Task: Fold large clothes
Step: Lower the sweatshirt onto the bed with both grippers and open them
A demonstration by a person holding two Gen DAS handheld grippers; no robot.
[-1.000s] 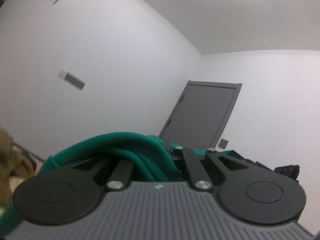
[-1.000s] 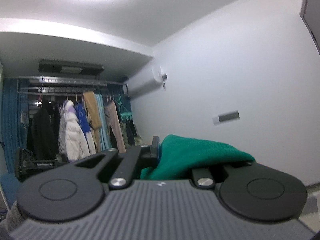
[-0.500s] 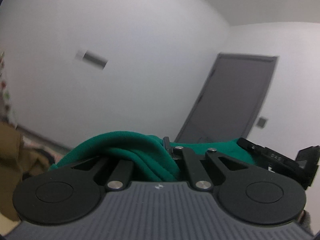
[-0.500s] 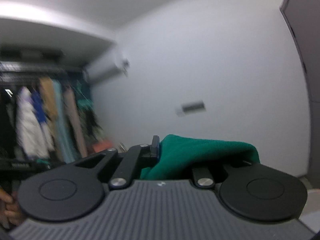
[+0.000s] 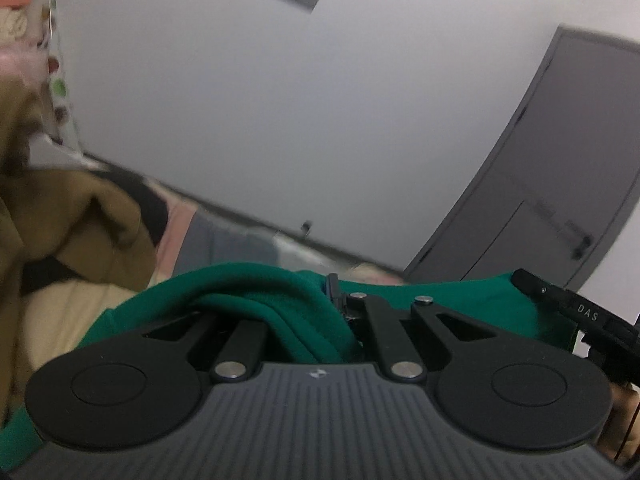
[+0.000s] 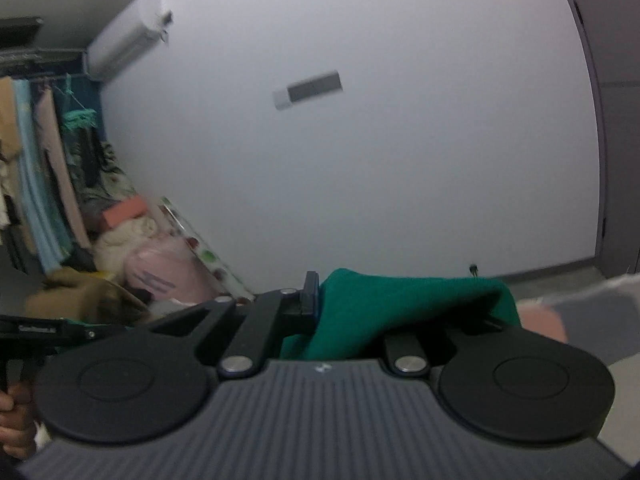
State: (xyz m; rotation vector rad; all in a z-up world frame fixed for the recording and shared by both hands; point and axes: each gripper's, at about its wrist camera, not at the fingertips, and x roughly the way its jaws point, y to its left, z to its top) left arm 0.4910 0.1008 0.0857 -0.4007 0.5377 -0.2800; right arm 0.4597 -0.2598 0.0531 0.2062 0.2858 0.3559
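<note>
Stretching between both grippers, the green fleece garment (image 5: 460, 300) runs toward the frame's right edge from the left gripper (image 5: 340, 312); the right gripper (image 6: 320, 308) likewise has its jaws clamped on bunched green cloth, frame centre.

Black hand-held gripper (image 5: 340, 304), grey ribbed housing, round discs, silver screws

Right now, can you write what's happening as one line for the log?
task: fold large clothes | left hand-held gripper: shut on green garment | right hand-held gripper: shut on green garment | garment: lifted, not yet folded
</note>
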